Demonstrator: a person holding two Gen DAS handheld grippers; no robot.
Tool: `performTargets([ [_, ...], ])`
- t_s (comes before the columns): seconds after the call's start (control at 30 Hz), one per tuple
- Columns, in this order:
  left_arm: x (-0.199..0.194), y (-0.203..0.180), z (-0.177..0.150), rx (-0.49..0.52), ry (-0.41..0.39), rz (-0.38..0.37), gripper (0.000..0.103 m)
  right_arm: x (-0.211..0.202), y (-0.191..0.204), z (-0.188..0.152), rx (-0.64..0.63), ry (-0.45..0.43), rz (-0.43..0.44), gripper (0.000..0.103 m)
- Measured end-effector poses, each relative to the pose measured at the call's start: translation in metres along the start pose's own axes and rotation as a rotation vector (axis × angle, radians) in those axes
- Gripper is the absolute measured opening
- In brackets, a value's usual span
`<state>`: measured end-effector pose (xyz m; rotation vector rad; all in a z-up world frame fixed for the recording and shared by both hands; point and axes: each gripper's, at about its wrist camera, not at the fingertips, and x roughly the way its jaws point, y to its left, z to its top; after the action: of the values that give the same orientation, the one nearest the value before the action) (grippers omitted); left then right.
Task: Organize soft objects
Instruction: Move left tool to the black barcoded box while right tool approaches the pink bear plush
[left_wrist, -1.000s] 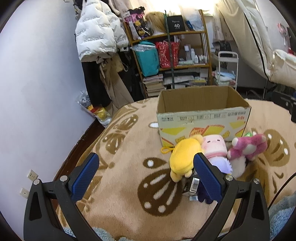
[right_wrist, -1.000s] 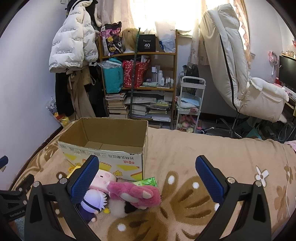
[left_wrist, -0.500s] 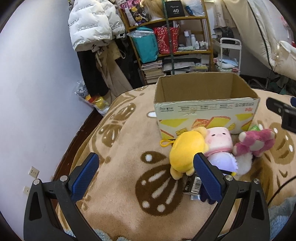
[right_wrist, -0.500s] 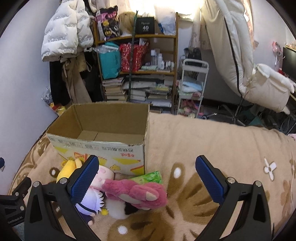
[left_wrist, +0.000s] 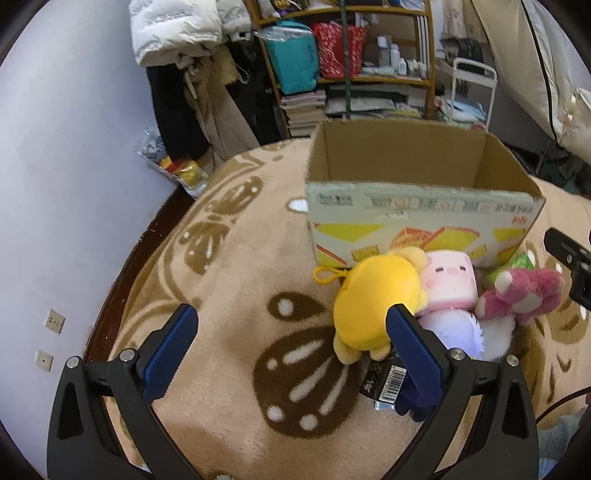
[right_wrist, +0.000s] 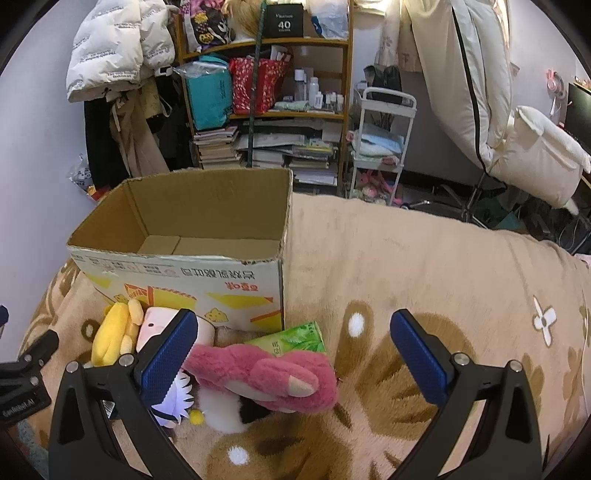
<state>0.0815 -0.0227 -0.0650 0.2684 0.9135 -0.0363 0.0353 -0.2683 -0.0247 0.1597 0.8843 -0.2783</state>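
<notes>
Hovering over the blanket (left_wrist: 229, 280) with both grippers spread wide, nothing between the fingers. Left gripper (left_wrist: 291, 334) is sitting just left of the yellow plush (left_wrist: 373, 299); right gripper (right_wrist: 293, 343) is sitting over the pink bear plush (right_wrist: 266, 373). Plush pile (yellow one, pink square-faced one (left_wrist: 447, 282), pink bear, a purple-white one partly hidden) is lying bunched against the front wall of the open cardboard box (right_wrist: 177, 275). Green packet (right_wrist: 295, 341) is poking out beside the bear.
</notes>
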Motion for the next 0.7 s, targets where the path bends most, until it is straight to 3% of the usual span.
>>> performTargets([
  [0.33,0.019,-0.028,-0.019,0.1,0.103,-0.019,0.1,0.023,-0.011,-0.007,0.047,0.1,-0.013,0.103],
  [0.7,0.041,-0.053,-0.037,0.204,0.19,-0.008,0.097,0.041,-0.01,-0.021,0.093,0.195,0.041,0.103],
])
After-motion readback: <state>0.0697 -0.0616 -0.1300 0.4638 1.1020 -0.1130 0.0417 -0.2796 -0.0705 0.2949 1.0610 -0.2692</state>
